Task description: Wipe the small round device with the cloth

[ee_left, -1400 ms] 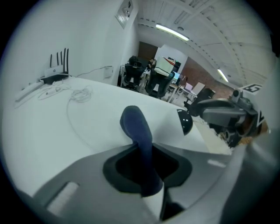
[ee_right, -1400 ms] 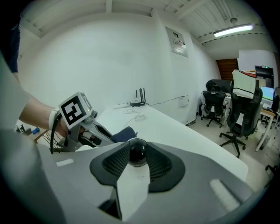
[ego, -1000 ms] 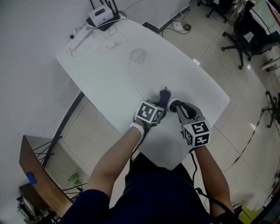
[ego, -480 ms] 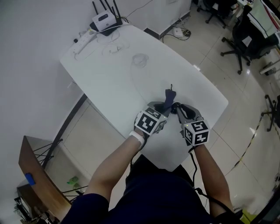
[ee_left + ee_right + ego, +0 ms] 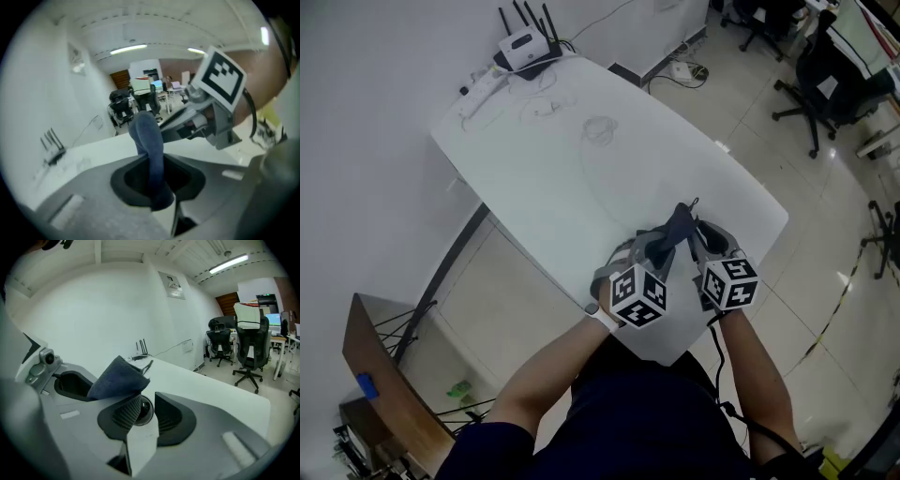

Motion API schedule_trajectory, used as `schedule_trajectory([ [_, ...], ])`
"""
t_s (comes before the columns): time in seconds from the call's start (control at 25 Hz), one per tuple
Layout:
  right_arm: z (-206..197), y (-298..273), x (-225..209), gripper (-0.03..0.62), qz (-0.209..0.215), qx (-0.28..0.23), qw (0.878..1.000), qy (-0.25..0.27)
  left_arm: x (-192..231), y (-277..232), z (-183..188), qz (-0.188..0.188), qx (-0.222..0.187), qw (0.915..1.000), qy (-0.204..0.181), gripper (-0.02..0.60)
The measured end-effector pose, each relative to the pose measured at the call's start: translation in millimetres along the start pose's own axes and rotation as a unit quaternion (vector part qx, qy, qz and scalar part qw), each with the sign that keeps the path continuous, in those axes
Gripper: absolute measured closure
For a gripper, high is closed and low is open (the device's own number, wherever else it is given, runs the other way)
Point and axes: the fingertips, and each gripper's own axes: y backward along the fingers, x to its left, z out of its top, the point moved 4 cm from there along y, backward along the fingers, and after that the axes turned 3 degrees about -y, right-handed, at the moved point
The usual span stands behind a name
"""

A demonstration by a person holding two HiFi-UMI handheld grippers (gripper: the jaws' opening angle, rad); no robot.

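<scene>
My left gripper point(image 5: 654, 251) is shut on a dark blue cloth point(image 5: 680, 225), which stands up from its jaws point(image 5: 147, 136) and drapes toward the right gripper. The right gripper point(image 5: 698, 242) has a small round black device point(image 5: 143, 409) between its ribbed pads point(image 5: 123, 414). Its jaws have just been opening a little, and the device still touches both pads. A fold of the cloth point(image 5: 117, 378) lies over the top of the device. Both grippers hang above the near end of the white table point(image 5: 581, 178). In the head view the cloth hides the device.
A router point(image 5: 525, 42), a power strip point(image 5: 483, 84) and loose cables point(image 5: 598, 127) lie at the table's far end. Office chairs point(image 5: 825, 66) stand on the tiled floor to the right. A wooden shelf point(image 5: 375, 366) is at the lower left.
The left gripper has risen and rolled, carrying the cloth up and over the right gripper's tip. The right gripper has stayed in place.
</scene>
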Motion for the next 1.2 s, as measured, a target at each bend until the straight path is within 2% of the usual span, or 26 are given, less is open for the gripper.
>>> schedule_trajectory([
  [0.04, 0, 2, -3, 0.498, -0.002, -0.002, 1.000, -0.006, 4, 3, -7, -0.007, -0.011, 0.9967, 0.080, 0.512],
  [0.08, 0, 4, -6, 0.498, -0.003, -0.004, 1.000, -0.012, 9, 6, -15, -0.015, -0.022, 0.9844, 0.174, 0.512],
  [0.12, -1, 5, -8, 0.499, -0.004, -0.004, 1.000, -0.016, 14, 9, -26, -0.022, -0.031, 0.9611, 0.274, 0.512],
  [0.16, -3, 6, -10, 0.499, -0.005, -0.004, 1.000, -0.021, 19, 11, -39, -0.026, -0.039, 0.9281, 0.369, 0.512],
  [0.2, -4, 7, -11, 0.499, -0.005, -0.004, 1.000, -0.025, 21, 10, -53, -0.030, -0.047, 0.8899, 0.453, 0.512],
  [0.24, -6, 8, -12, 0.499, -0.004, -0.004, 1.000, -0.029, 20, 7, -65, -0.040, -0.054, 0.8529, 0.518, 0.512],
  [0.28, -7, 9, -12, 0.499, -0.002, -0.004, 0.999, -0.033, 15, 2, -73, -0.055, -0.060, 0.8239, 0.561, 0.512],
  [0.32, -8, 9, -12, 0.499, -0.001, -0.004, 0.999, -0.036, 9, -4, -79, -0.068, -0.061, 0.8066, 0.584, 0.511],
  [0.36, -9, 9, -12, 0.499, 0.000, -0.004, 0.999, -0.038, 5, -10, -84, -0.073, -0.056, 0.8000, 0.593, 0.511],
  [0.44, -11, 8, -10, 0.499, 0.001, -0.003, 0.999, -0.041, -1, -23, -95, -0.063, -0.034, 0.7980, 0.598, 0.511],
  [0.56, -19, -6, -4, 0.499, 0.002, 0.004, 0.999, -0.040, 5, -36, -109, -0.054, -0.021, 0.7889, 0.612, 0.511],
  [0.64, -24, -26, 5, 0.499, 0.009, 0.011, 0.999, -0.038, 19, -38, -121, -0.047, -0.021, 0.7913, 0.609, 0.511],
  [0.76, -16, -35, 19, 0.499, 0.020, 0.012, 0.999, -0.036, 30, -34, -124, -0.039, -0.020, 0.8006, 0.598, 0.511],
  [0.92, -9, -4, 7, 0.499, 0.011, 0.008, 0.999, -0.034, 8, -41, -96, -0.054, -0.019, 0.8113, 0.582, 0.511],
  [1.04, -18, 2, 2, 0.499, 0.005, 0.007, 1.000, -0.028, 2, -38, -85, -0.059, -0.026, 0.8190, 0.570, 0.511],
  [1.12, -22, 6, 0, 0.499, 0.004, 0.004, 1.000, -0.026, 2, -33, -73, -0.061, -0.036, 0.8316, 0.551, 0.511],
  [1.2, -24, 14, -3, 0.499, 0.009, -0.002, 1.000, -0.026, -1, -27, -56, -0.058, -0.051, 0.8479, 0.525, 0.511],
])
